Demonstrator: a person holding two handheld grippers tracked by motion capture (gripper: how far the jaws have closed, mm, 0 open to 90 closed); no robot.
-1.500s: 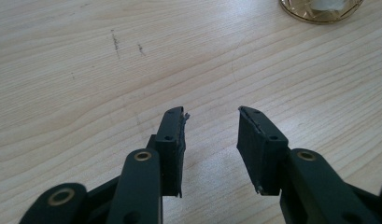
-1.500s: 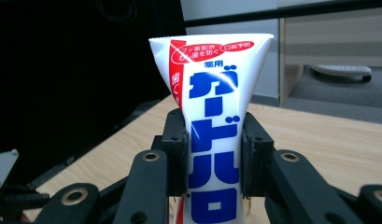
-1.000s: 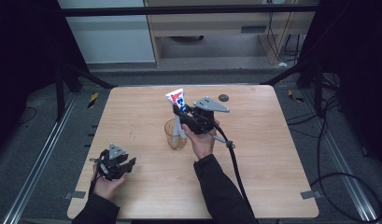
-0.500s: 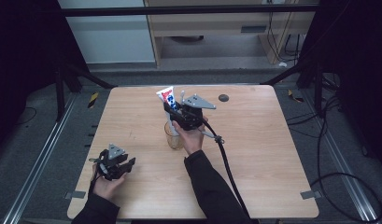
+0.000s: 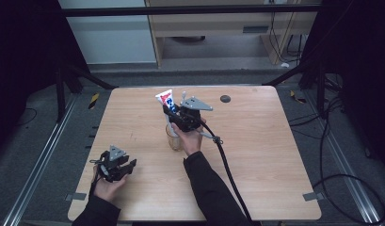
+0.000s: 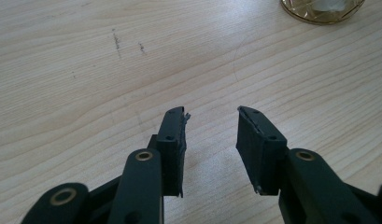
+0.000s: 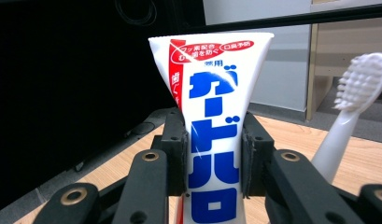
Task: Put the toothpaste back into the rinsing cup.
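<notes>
Gripper (image 7: 212, 140) in the person's right hand pinches a white tube of toothpaste (image 7: 212, 107) with blue and red lettering, holding it upright between both jaws. From the high view, that right gripper (image 5: 173, 115) hangs directly above a clear amber-tinted cup (image 5: 174, 139) standing near the middle of the wooden counter (image 5: 275, 155), with the tube's flat crimped end (image 5: 165, 100) pointing up. A white toothbrush (image 7: 352, 107) stands just beside the tube, bristles uppermost, apparently resting in the same cup.

By the look of it, the step in hand is lowering the toothpaste into the cup beside the brush; the next move would call for a straight descent and then a release, keeping clear of the brush.

Left gripper (image 5: 116, 165) rests low at the near-left of the counter, well apart from the cup, its jaws spread and empty over bare wood (image 6: 86, 70).

Hidden from sight: the tube's cap end and the cup's mouth, both masked by the right gripper and hand, so whether the tube has entered the cup cannot be told.
</notes>
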